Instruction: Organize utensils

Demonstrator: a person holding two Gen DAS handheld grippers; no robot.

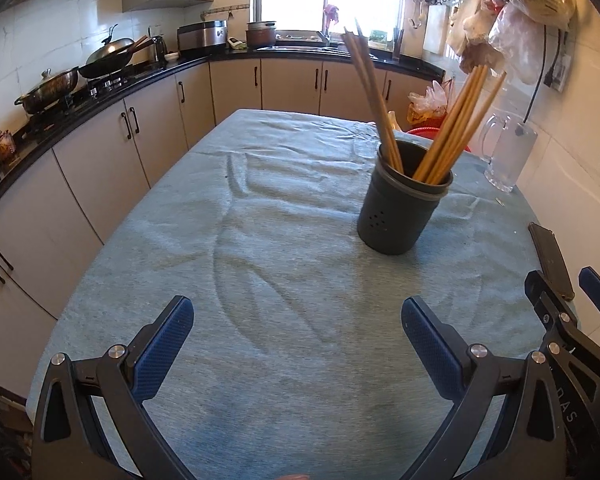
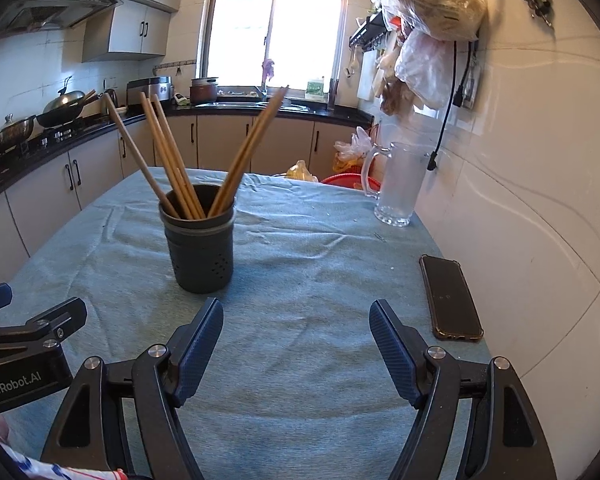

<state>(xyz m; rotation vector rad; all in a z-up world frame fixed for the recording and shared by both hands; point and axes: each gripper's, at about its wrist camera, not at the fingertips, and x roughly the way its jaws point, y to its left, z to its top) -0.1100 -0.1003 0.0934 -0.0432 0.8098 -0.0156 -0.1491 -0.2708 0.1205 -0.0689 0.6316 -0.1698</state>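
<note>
**Chopsticks all in the holder, both grippers empty**

Chopsticks [image 2: 168,160] stood in the dark holder [image 2: 200,248] on the cloth-covered table [image 1: 260,280], and we saw none lying loose on the cloth in either view. They leaned in two bunches, one to the left rim and one to the right, tips fanned out above.

Going left to right in the right wrist view: our left gripper [image 1: 298,344] showed only as a black edge at the far left, the holder sat left of centre, our right gripper [image 2: 296,344] was low in the middle, a phone [image 2: 450,300] lay near the right edge, and a glass mug [image 2: 396,184] stood behind it by the wall. In each gripper's own view the jaws stood wide apart with nothing between them, both hanging over bare cloth short of the holder.

We judged the sorting close to done. If tidying remained, we thought it best to steady the holder low on its wall with one gripper while the other nudged the splayed sticks together near their tops, gently, since the tall lean could tip the holder. We would keep clear of the mug and phone.
</note>
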